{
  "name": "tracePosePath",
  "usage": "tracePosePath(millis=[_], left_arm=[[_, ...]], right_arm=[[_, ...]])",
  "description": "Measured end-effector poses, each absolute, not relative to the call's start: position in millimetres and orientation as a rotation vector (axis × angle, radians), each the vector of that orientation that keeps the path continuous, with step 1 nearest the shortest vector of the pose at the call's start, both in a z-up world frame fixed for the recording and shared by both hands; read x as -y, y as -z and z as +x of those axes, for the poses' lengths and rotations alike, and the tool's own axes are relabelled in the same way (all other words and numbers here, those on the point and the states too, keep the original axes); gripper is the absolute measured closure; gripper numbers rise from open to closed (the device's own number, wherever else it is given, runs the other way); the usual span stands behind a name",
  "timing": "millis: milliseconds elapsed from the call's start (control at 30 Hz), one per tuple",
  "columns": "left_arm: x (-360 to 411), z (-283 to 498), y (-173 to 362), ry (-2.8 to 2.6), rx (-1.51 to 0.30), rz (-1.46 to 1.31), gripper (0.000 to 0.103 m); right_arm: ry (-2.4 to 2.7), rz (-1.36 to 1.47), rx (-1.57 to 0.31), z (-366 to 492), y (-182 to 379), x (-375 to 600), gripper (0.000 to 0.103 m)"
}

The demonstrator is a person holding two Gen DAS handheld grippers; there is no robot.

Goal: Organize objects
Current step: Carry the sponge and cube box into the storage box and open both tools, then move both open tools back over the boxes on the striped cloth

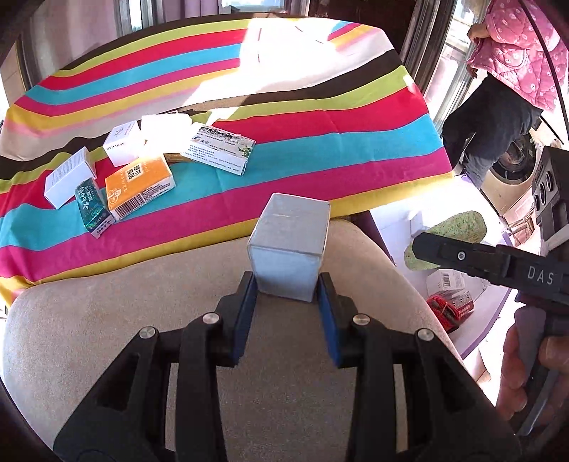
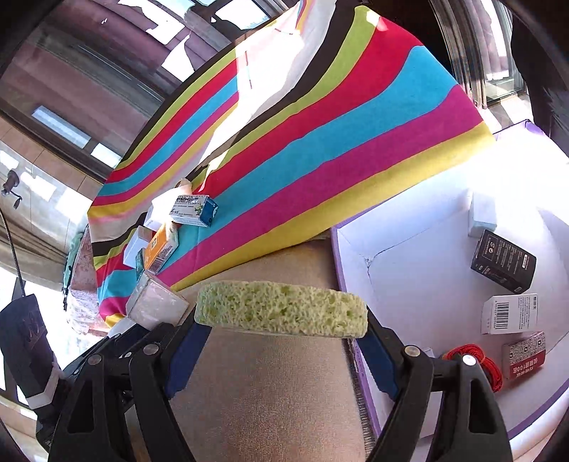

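**Both grippers loaded, angled down over the beige cushion**

The left gripper (image 1: 286, 289) tilts downward, pads clamped on a silver box (image 1: 290, 245). The right gripper (image 2: 281, 330), beside it, pinches a green sponge (image 2: 282, 311) lengthwise near the white tray (image 2: 409, 263).

Sunlit windows (image 1: 249, 5) behind a striped cloth (image 1: 320, 149) (bright glare); washing machine (image 1: 512, 177) aside.

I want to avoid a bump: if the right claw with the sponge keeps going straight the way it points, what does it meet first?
Probably the beige cushion just under the sponge, short of the striped cloth; depth is hard to judge.
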State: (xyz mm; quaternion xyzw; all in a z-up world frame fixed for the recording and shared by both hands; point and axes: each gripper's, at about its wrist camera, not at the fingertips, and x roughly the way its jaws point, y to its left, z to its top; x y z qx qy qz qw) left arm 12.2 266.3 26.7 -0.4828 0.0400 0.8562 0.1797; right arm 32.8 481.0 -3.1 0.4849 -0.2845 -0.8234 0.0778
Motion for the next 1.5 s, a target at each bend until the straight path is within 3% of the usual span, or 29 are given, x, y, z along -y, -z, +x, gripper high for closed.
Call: tracePosePath(millis=[367,600,733,1200,1300,1500], left_arm=[[-357,18,-15,-2.246,-0.168,-1.391,0.064],[-395,22,0,-2.143,-0.198,-1.472,0.064],[-405,25,0,-2.114,-0.188,-1.503,0.032],[-326,8,-30,-2.308,-0.036,-1.467,0.029],[-299,1,-31,-2.372,0.009,-1.472,0.018],[-221,-5,-29,-2.514,0.141,-1.514,0.018]], right_arm=[[2.42,1.693,0.527,35,18,-530,0.022],[2.399,1.782,0.535,41,36,-552,0.021],[2.386,1.825,0.549,46,42,-569,0.021],[2.306,1.711,0.496,33,20,-517,0.018],[2.294,1.677,0.49,30,11,-499,0.018],[2.276,1.62,0.504,19,1,-461,0.018]])
